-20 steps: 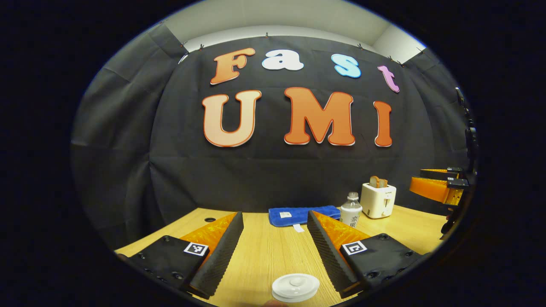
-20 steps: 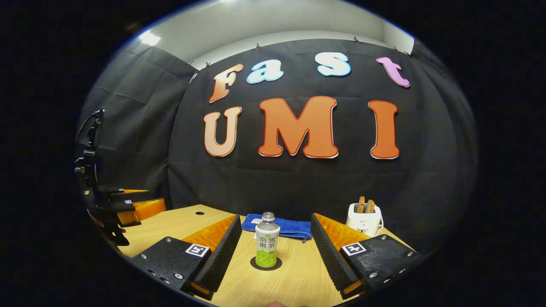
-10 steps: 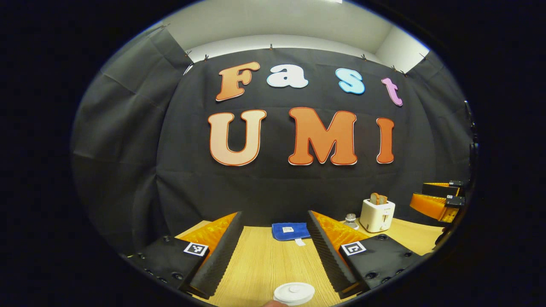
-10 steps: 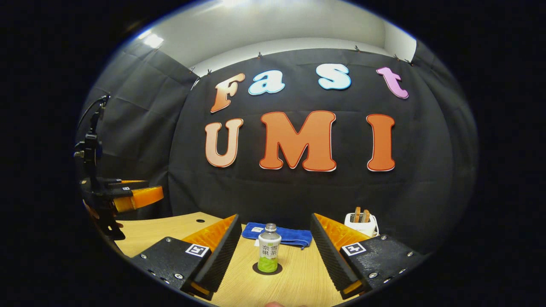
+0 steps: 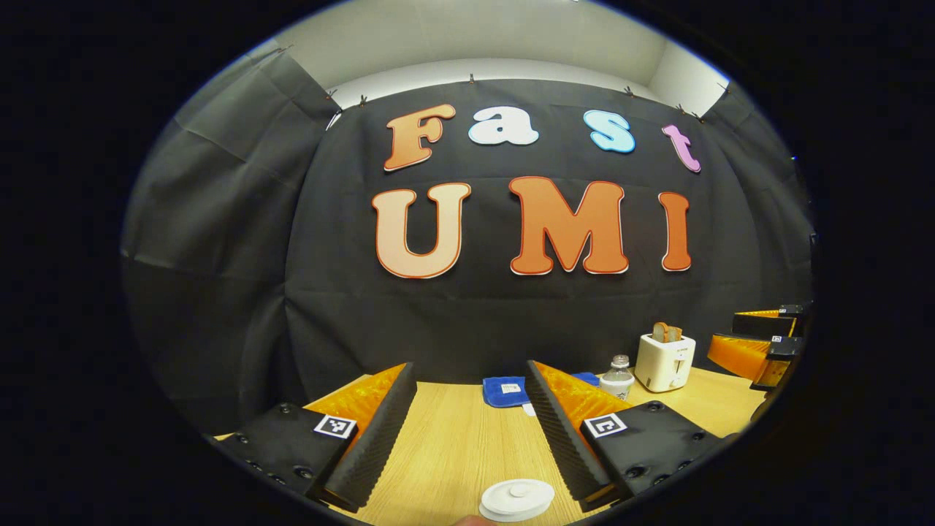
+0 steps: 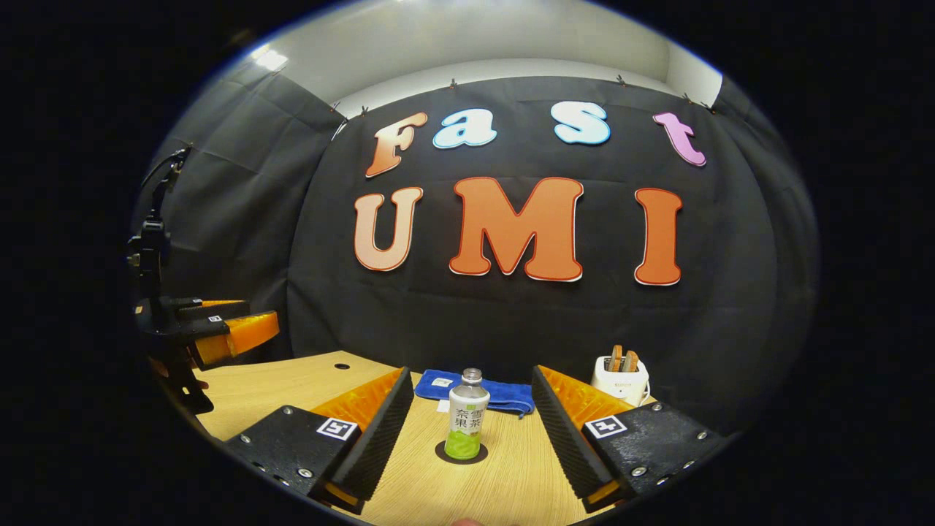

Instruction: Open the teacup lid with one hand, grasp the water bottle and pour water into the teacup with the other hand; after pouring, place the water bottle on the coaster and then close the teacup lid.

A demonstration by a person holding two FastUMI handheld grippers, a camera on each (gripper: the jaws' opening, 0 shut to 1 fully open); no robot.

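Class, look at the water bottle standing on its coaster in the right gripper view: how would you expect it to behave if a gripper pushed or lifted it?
The water bottle is tall and narrow on a small dark coaster, so a high push would probably tip it. It appears only partly full, so it is likely light. Its smooth round body may slip or roll once down.

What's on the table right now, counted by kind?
Bottles: 1, the water bottle, standing on the coaster
Coasters: 1, the coaster
Lids: 1, the white teacup lid
Cloths: 1, the blue cloth
Toasters: 1, the white toaster, with toast in its slots
Total: 5
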